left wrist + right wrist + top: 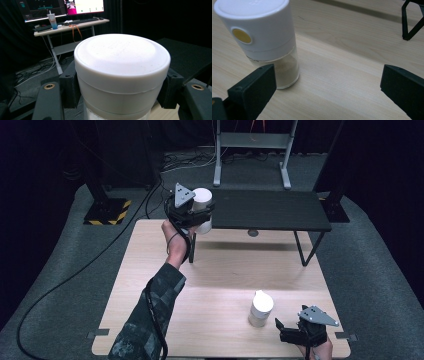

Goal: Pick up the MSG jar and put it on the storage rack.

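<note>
High view, looking down on a pale wooden table: at about eleven o'clock the left gripper is raised at the near-left corner of a low black shelf that stands on thin legs at the table's far side. Its fingers are clenched around a white-capped cylindrical jar, held upright. In the left gripper view the jar's broad white cap sits squarely between the two black fingers, pressed on both sides.

A second white-capped clear jar of pale powder stands on the table at about five o'clock. The right gripper rests just beside it, fingers released and spread wide; the right gripper view shows that jar near one finger, not grasped.

By my judgement, one jar is lifted and close to being set on the shelf; the second is yet to be picked up.
</note>
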Motion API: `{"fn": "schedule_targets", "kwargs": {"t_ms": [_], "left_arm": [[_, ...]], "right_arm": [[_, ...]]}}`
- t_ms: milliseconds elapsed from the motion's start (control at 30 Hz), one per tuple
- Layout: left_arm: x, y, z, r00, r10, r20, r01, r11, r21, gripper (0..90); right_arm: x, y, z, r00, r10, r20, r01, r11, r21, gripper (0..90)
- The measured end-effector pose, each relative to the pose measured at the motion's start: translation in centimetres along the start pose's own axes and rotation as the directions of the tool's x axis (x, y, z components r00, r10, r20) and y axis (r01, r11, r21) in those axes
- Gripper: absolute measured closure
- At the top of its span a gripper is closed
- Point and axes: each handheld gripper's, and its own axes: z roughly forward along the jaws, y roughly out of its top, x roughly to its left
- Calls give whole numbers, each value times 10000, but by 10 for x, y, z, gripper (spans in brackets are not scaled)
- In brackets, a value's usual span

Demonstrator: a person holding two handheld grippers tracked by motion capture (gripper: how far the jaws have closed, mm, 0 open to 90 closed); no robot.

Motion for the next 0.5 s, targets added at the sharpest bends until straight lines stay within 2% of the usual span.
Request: {"fn": "schedule_targets", "kwargs": {"t_ms": [500], "left_arm": [[7, 17, 11, 9997, 19, -238, -20, 10000, -41, 344]], "right_arm": [[-3, -2, 2, 10000, 5, -24, -5, 9999, 150, 0]]}}
